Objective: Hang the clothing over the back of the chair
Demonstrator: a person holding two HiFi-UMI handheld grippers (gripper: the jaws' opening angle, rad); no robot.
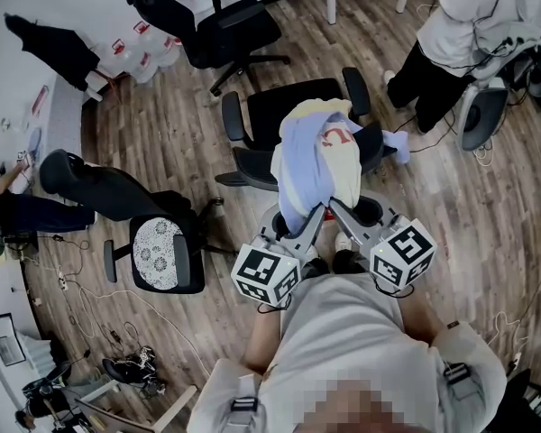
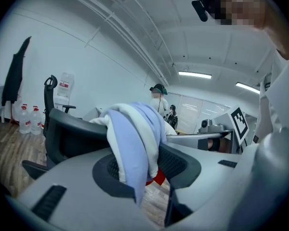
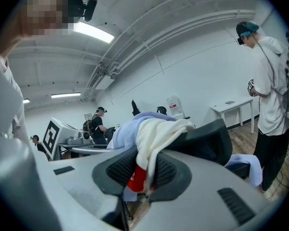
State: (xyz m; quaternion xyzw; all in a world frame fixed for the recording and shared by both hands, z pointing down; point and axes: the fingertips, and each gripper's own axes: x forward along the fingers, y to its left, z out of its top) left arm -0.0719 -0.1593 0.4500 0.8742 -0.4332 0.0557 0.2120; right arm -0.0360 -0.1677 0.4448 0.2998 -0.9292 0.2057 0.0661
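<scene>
A light blue and cream garment (image 1: 311, 156) with a red print lies draped over the back of a black office chair (image 1: 288, 106) straight in front of me. Both grippers meet at its lower hanging edge. In the head view my left gripper (image 1: 317, 215) and right gripper (image 1: 335, 207) sit side by side against the cloth. In the left gripper view the blue fold (image 2: 135, 129) hangs loosely between the parted pads of the left gripper (image 2: 147, 170). In the right gripper view a cream strip (image 3: 154, 129) hangs between the pads of the right gripper (image 3: 142, 174), which stand apart from it.
A second black chair (image 1: 221, 21) stands behind, and one with a patterned cushion (image 1: 162, 251) at my left. A person (image 1: 469, 34) stands at the upper right by another chair. Water bottles (image 1: 140, 57) and floor cables (image 1: 81, 314) lie to the left.
</scene>
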